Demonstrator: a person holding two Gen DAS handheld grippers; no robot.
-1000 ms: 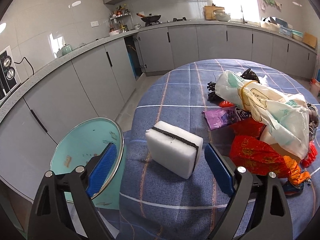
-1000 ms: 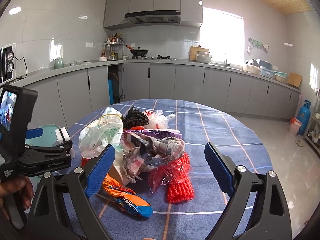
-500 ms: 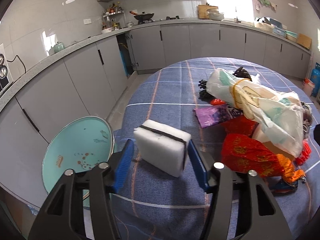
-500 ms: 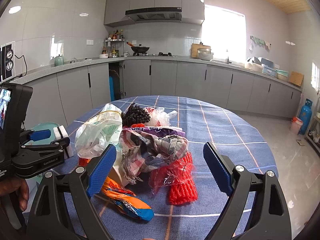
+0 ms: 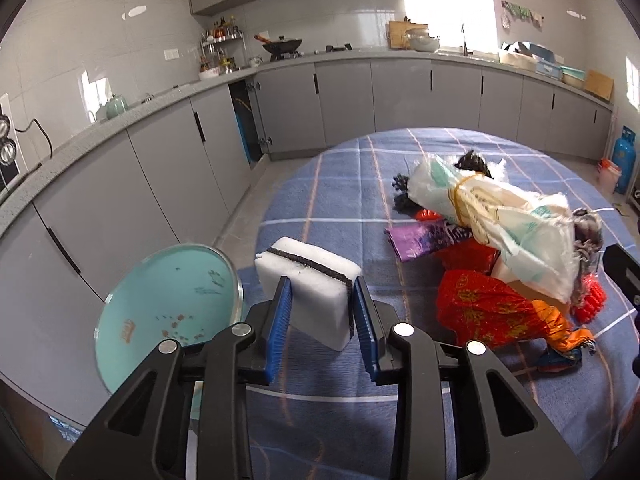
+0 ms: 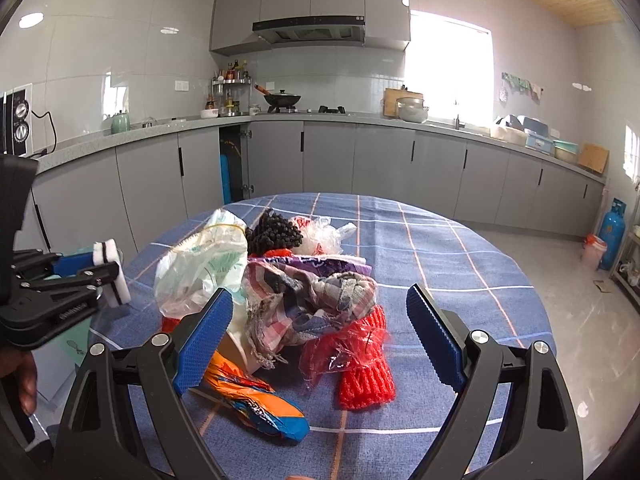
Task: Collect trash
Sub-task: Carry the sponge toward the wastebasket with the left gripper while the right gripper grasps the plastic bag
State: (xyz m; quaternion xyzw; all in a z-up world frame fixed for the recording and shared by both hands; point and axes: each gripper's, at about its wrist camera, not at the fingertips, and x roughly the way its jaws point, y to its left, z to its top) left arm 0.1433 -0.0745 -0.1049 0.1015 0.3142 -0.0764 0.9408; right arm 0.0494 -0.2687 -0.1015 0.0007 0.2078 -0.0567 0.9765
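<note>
A white sponge [image 5: 308, 280] with a dark middle layer sits between the blue pads of my left gripper [image 5: 321, 284]. The jaws are closing and both pads press its sides. The right wrist view shows the sponge [image 6: 114, 276] in that gripper [image 6: 100, 276], off the cloth at the table's left edge. My right gripper [image 6: 320, 296] stands open, low over the trash heap and touching nothing. The heap holds a white plastic bag [image 6: 204, 264], a checked cloth [image 6: 316, 296], a red net [image 6: 366, 372] and an orange-blue wrapper [image 6: 256, 396].
A round teal bin [image 5: 168, 304] stands beside the table, just left of the sponge. The round table [image 5: 340, 168] wears a blue checked cloth. Grey cabinets [image 5: 348, 96] line the walls. A blue gas cylinder [image 6: 612, 232] stands on the floor at the far right.
The left jaws have come in from wide open onto the sponge's two sides, and the sponge now sits tilted between the pads. The right gripper has stayed where it was, still open.
</note>
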